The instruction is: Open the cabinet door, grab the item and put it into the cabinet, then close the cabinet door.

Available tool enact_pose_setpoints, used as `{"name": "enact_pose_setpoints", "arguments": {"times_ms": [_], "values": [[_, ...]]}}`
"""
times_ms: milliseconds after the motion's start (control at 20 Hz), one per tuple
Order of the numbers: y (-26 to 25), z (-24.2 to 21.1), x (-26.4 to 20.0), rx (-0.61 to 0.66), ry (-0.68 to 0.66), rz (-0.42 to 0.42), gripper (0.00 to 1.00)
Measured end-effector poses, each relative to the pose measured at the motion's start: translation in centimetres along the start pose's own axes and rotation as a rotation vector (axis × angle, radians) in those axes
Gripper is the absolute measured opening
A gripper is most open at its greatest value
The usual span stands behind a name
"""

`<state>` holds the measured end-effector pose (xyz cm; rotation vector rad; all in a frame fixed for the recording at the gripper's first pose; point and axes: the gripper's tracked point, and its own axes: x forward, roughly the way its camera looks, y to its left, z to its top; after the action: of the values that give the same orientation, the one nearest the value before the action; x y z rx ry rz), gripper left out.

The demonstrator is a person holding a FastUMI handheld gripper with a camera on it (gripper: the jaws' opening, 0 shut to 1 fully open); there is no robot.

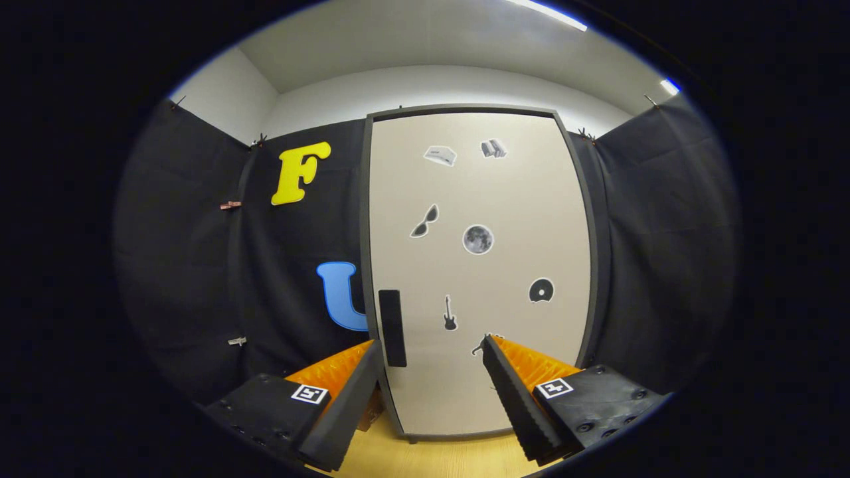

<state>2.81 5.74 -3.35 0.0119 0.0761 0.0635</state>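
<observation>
In the gripper view, the tool (431,348) pointed straight at the cabinet (479,265), its two fingers (352,392) spread wide apart with nothing held between them. Through the gap between the fingers showed the lower part of the cabinet door (491,199) — pale, flat and shut, set flush inside a dark grey frame (366,219). A dark, upright handle (392,328) sat at the door's left edge, just beyond the tip of the left finger and a little to its right; whether the finger touched it could not be told, though it looked apart.

The door carried several small stickers: a pair of sunglasses (424,222), a moon (478,239), a disc (541,291) and a guitar (450,313), with two more near the top. One further sticker was partly hidden behind the right finger's tip.

The cabinet stood on a light wooden bench (425,458), whose surface showed beneath the door and between the fingers. Just behind the left finger, at the foot of the cabinet, a small brownish thing (373,415) peeked out — too hidden to tell what it was. Black cloth (192,265) hung on both sides of the cabinet, pinned with small clips (230,205), under a white wall and ceiling.
</observation>
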Motion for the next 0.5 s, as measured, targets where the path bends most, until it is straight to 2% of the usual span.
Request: {"name": "enact_pose_setpoints", "arguments": {"times_ms": [500], "values": [[3.1, -3.8, 6.4, -0.037, 0.055, -0.018, 0.98]]}}
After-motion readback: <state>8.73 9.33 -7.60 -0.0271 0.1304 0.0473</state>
